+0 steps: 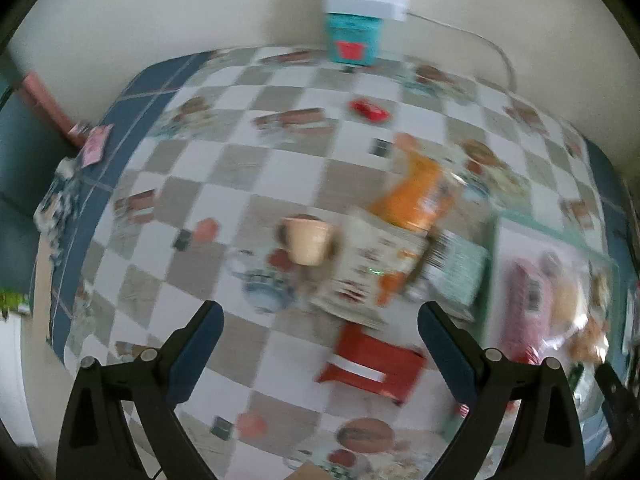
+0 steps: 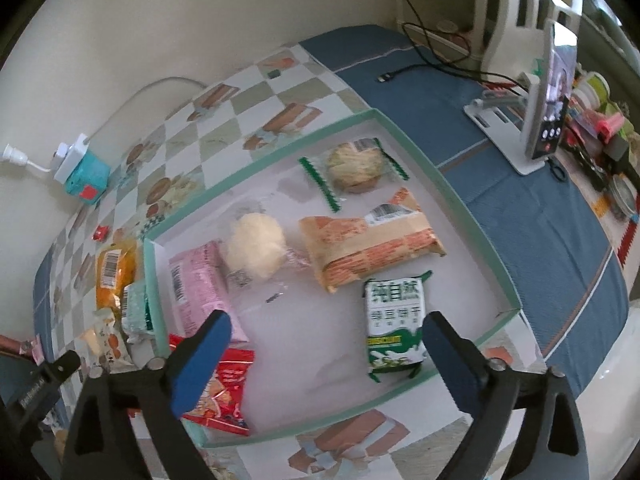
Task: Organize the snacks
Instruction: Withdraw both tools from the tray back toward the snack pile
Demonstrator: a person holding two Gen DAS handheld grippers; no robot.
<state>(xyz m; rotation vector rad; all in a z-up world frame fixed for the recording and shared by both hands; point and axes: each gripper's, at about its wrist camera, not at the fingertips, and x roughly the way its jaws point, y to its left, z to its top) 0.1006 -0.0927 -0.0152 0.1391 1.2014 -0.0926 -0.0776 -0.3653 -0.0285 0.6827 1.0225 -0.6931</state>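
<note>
My left gripper (image 1: 320, 316) is open and empty above the checked tablecloth; the view is blurred. Ahead of it lie a white printed snack pack (image 1: 372, 268), an orange pack (image 1: 416, 188) and a red pack (image 1: 372, 360). My right gripper (image 2: 326, 324) is open and empty over a shallow green-rimmed tray (image 2: 472, 208). In the tray lie a green-and-white biscuit pack (image 2: 394, 324), an orange-tan pack (image 2: 368, 244), a round pastry (image 2: 256, 246), a wrapped cake (image 2: 354, 164), a pink pack (image 2: 198, 284) and a red pack (image 2: 220, 392).
A teal box with a white power adapter (image 1: 352, 28) stands by the wall. A phone on a white stand (image 2: 548, 96) and clutter sit at the right. Orange and pale packs (image 2: 114, 268) lie left of the tray. The tray also shows at the right (image 1: 492, 280).
</note>
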